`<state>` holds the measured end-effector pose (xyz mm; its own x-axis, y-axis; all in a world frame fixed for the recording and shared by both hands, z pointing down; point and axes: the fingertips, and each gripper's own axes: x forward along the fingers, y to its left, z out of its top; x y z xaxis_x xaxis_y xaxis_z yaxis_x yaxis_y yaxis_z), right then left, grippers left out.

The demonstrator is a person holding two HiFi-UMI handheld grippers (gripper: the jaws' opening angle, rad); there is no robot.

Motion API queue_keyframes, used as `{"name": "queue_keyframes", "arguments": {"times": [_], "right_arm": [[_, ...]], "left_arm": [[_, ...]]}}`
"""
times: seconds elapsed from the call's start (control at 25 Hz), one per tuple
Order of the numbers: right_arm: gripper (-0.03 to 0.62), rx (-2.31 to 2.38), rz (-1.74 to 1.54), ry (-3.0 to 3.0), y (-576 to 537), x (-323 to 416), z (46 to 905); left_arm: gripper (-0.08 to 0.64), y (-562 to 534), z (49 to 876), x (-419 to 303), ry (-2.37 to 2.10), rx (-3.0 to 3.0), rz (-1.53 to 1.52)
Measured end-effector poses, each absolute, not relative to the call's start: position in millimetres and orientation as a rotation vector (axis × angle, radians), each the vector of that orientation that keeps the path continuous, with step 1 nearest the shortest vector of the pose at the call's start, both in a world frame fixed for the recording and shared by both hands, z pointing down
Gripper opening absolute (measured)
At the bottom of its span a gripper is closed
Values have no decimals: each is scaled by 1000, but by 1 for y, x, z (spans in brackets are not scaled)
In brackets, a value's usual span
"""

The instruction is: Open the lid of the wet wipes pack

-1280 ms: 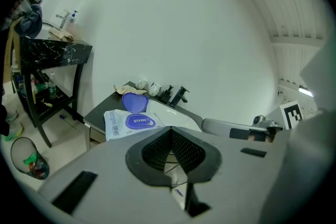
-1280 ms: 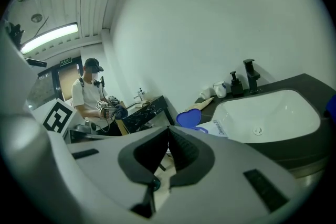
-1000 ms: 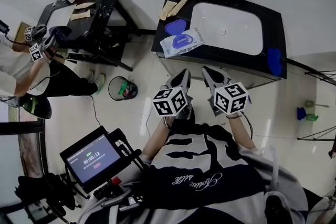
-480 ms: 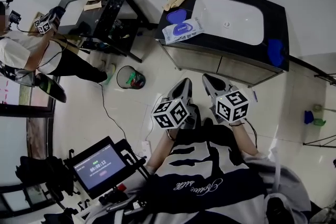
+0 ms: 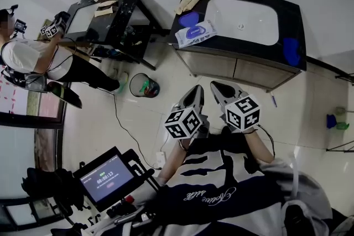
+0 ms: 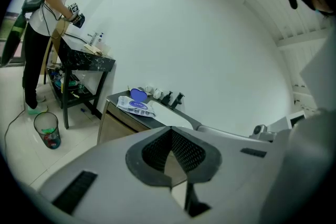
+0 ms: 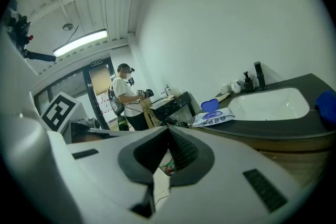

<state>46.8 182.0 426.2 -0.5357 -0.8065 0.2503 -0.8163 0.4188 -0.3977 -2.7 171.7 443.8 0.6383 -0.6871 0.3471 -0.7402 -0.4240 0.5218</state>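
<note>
Wet wipes pack point(image 5: 196, 35) lies flat on counter point(image 5: 289, 19), just L of sink point(image 5: 243, 20). Long axis approx. L-R in head view, R end slightly farther. Blue lid point(image 5: 188, 19) is flipped open toward wall. L gripper point(image 5: 194, 94) and R gripper point(image 5: 218, 89): jaws closed, empty, well apart from pack.

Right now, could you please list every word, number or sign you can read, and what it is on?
"00:08:13" on the monitor screen.
Cursive script on the person's shirt: too blurred to read.
Print on the wet wipes pack: too small to read.
</note>
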Motion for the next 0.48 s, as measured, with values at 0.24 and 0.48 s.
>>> {"name": "queue_keyframes", "arguments": {"times": [0.24, 0.48], "right_arm": [[-2, 1500, 765, -2629, 178, 35, 440], [-2, 1484, 731, -2633, 176, 25, 446]], "left_arm": [[-2, 169, 453, -13, -1112, 2236, 122], [-2, 164, 462, -25, -1118, 2234, 103]]}}
